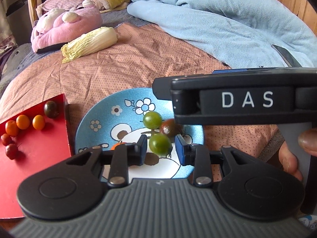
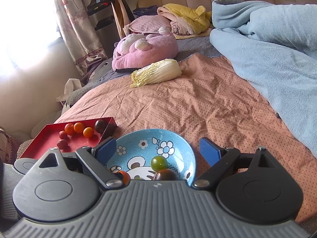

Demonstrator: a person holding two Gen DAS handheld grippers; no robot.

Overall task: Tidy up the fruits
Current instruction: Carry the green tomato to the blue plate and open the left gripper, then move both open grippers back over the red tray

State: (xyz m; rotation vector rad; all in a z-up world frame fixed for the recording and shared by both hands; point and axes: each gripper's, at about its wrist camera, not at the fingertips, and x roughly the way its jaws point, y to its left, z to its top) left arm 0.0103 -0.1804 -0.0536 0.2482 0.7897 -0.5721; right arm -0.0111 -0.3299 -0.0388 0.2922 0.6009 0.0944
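Both grippers open: left gripper point(image 1: 160, 148) straddles green tomato point(image 1: 160, 144) w/o touching, right gripper point(image 2: 158, 150) over plate point(image 2: 178, 138)

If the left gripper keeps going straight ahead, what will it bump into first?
Most likely the green tomato lying on the blue plate. It sits right between the open fingers of the left gripper, which have not closed on it. Depth is hard to judge, so it may touch the plate beneath at about the same time.

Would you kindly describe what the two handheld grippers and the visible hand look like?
Both the left gripper and the right gripper share one design: a grey ribbed body, black round-ended linkage arms with silver pivot pins, and blue finger pads. The right one's black side, seen from the left wrist, carries white letters "DAS". A bare hand shows; no cables appear.
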